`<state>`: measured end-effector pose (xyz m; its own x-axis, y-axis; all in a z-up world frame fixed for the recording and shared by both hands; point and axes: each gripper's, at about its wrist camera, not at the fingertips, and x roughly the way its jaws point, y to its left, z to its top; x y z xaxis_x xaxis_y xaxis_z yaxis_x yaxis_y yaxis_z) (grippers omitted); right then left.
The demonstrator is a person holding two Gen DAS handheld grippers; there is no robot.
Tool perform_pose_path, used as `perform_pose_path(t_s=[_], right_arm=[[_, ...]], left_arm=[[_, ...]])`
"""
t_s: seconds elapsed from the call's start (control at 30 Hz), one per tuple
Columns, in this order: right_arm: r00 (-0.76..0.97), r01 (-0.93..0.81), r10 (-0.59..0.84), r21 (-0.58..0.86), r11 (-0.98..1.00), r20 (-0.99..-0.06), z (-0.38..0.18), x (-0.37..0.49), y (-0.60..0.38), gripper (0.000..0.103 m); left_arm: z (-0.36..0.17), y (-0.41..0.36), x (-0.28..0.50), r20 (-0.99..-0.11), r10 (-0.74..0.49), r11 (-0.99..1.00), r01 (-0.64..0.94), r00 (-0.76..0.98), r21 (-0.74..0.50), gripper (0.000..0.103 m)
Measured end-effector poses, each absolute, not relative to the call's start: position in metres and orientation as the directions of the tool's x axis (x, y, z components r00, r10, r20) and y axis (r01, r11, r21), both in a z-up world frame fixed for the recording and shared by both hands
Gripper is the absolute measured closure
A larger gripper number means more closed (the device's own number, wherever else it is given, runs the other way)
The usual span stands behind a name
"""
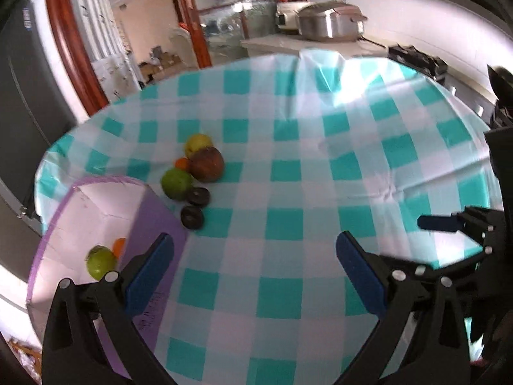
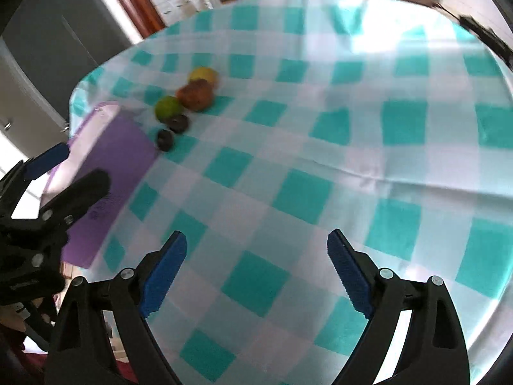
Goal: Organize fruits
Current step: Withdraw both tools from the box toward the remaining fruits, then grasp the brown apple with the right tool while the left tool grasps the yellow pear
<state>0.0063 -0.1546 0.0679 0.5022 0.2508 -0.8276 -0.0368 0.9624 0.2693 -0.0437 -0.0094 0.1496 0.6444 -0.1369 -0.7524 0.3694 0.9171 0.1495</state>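
A purple box (image 1: 154, 224) stands at the table's left edge; inside lie a green fruit (image 1: 101, 262) and a small orange fruit (image 1: 119, 245). Beside it on the cloth sit a yellow fruit (image 1: 197, 142), a red-brown fruit (image 1: 206, 164), a green fruit (image 1: 176, 183), a small orange fruit (image 1: 182, 162) and two dark fruits (image 1: 198, 196) (image 1: 191, 217). My left gripper (image 1: 255, 269) is open and empty over the box's near corner. My right gripper (image 2: 256, 272) is open and empty above the cloth. The box (image 2: 118, 160) and fruit cluster (image 2: 195, 94) also show in the right wrist view.
The round table wears a teal-and-white checked cloth (image 1: 288, 192). A counter with a metal cooker (image 1: 330, 21) stands behind it. A dark fridge (image 1: 25, 96) stands at the left. The right gripper (image 1: 461, 224) shows in the left view; the left gripper (image 2: 48, 199) shows in the right view.
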Motion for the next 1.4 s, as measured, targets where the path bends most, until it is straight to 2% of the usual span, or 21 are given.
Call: perform_pose_path(t_s=[0.1, 0.2, 0.43, 0.53, 0.57, 0.77, 0.87, 1.07, 1.17, 1.23, 1.4], right_arm=[[0.488, 0.050, 0.188, 0.242, 0.969, -0.852, 0.049, 0.015, -0.172, 0.016], [0.488, 0.091, 0.144, 0.215, 0.972, -0.861, 0.041, 0.035, -0.175, 0.016], [0.483, -0.101, 0.206, 0.180, 0.978, -0.851, 0.027, 0.130, -0.096, 0.016], [0.472, -0.179, 0.227, 0.160, 0.971, -0.852, 0.018, 0.171, -0.058, 0.031], [0.474, -0.180, 0.237, 0.170, 0.969, -0.848, 0.019, 0.182, -0.052, 0.031], [0.513, -0.143, 0.309, 0.275, 0.951, -0.801, 0.036, 0.253, -0.028, 0.031], [0.431, -0.197, 0.247, 0.177, 0.964, -0.868, 0.026, 0.283, 0.000, 0.030], [0.376, -0.276, 0.189, 0.086, 0.957, -0.907, 0.012, 0.300, 0.026, 0.031], [0.370, -0.279, 0.218, 0.116, 0.953, -0.903, 0.007, 0.308, 0.025, 0.031], [0.364, -0.309, 0.266, 0.154, 0.939, -0.893, 0.006, 0.312, 0.026, 0.039], [0.354, -0.301, 0.298, 0.193, 0.934, -0.887, 0.008, 0.304, 0.009, 0.040]], left_arm=[[0.129, -0.004, -0.035, -0.793, -0.197, 0.909, 0.410, 0.576, 0.072, 0.002], [0.104, 0.001, -0.029, -0.816, -0.220, 0.896, 0.442, 0.534, 0.048, 0.002], [0.050, 0.031, -0.015, -0.850, -0.223, 0.886, 0.462, 0.478, 0.028, 0.002], [0.036, 0.049, -0.005, -0.846, -0.212, 0.891, 0.452, 0.490, 0.038, 0.002], [0.033, 0.054, -0.002, -0.845, -0.214, 0.892, 0.451, 0.491, 0.036, 0.002], [0.024, 0.047, -0.002, -0.831, -0.266, 0.828, 0.558, 0.489, 0.063, 0.002], [0.019, 0.048, 0.004, -0.835, -0.271, 0.812, 0.579, 0.479, 0.068, 0.002], [0.013, 0.048, 0.018, -0.845, -0.281, 0.806, 0.590, 0.455, 0.049, 0.002], [0.008, 0.049, 0.030, -0.853, -0.282, 0.814, 0.579, 0.440, 0.029, 0.002], [0.006, 0.048, 0.035, -0.853, -0.286, 0.816, 0.577, 0.436, 0.021, 0.002], [0.005, 0.045, 0.045, -0.861, -0.275, 0.828, 0.561, 0.429, 0.015, 0.002]])
